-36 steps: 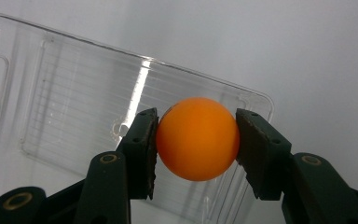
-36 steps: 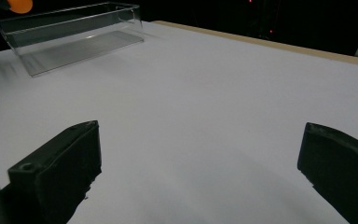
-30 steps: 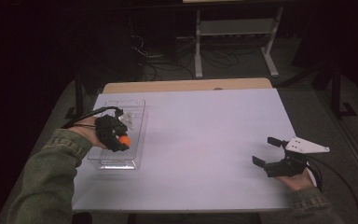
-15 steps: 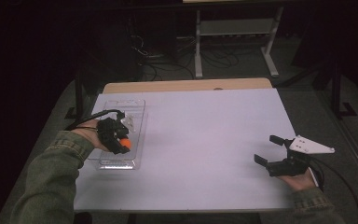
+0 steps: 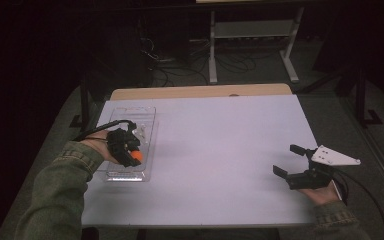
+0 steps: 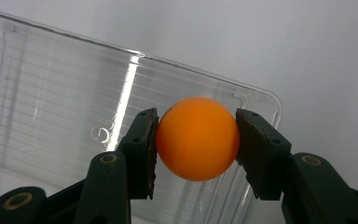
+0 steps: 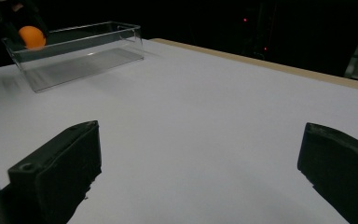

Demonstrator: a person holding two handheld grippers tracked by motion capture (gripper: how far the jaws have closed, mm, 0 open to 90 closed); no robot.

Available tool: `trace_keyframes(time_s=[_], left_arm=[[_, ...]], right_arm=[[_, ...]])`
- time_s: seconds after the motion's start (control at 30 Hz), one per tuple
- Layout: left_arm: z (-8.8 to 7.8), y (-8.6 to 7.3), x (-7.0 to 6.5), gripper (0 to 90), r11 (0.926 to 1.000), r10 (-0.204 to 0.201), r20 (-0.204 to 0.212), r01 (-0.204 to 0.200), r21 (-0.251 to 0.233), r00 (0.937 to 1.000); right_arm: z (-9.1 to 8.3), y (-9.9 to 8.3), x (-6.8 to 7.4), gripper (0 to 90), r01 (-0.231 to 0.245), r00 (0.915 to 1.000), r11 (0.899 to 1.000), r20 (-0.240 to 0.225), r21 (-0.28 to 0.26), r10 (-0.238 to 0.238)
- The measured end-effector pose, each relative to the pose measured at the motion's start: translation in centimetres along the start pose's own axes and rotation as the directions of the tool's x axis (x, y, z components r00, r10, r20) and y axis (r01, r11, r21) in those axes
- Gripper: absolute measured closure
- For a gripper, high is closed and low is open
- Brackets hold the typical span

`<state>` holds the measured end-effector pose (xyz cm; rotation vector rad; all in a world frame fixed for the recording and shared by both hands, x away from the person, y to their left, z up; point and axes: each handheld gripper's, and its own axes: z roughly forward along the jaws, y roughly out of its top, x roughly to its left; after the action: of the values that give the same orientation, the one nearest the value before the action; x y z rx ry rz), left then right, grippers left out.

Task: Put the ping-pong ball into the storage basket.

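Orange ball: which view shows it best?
The left gripper view: the orange ball shows large and sharp, clamped between the left gripper pads above the clear tray. The high view gives an orange speck; the right gripper view shows it small, far off.

Clear tray (image 6: 65, 93) cut off by left and bottom edges in left gripper view. In high view, left gripper (image 5: 130, 152) hides most of orange ball (image 5: 138, 156).

A tray (image 5: 147, 114) sits on the left side of the table (image 5: 220, 130). A ball (image 6: 197, 138) hangs above the tray, clamped in the left gripper (image 6: 196, 140). The right gripper (image 5: 290, 160) rests far right, well apart.
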<state>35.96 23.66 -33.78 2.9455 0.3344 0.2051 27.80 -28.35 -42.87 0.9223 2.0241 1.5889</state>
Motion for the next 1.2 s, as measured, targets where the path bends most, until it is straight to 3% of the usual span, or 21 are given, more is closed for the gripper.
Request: trace_keyframes(time_s=[1.2], left_arm=[[2.3, -0.6, 0.4, 50.5, 0.9997, -0.018, 0.016, 0.018, 0.015, 0.9997]], right_arm=[[0.2, -0.1, 0.2, 0.0, 0.007, 0.9999, 1.0, -0.009, 0.014, -0.007]])
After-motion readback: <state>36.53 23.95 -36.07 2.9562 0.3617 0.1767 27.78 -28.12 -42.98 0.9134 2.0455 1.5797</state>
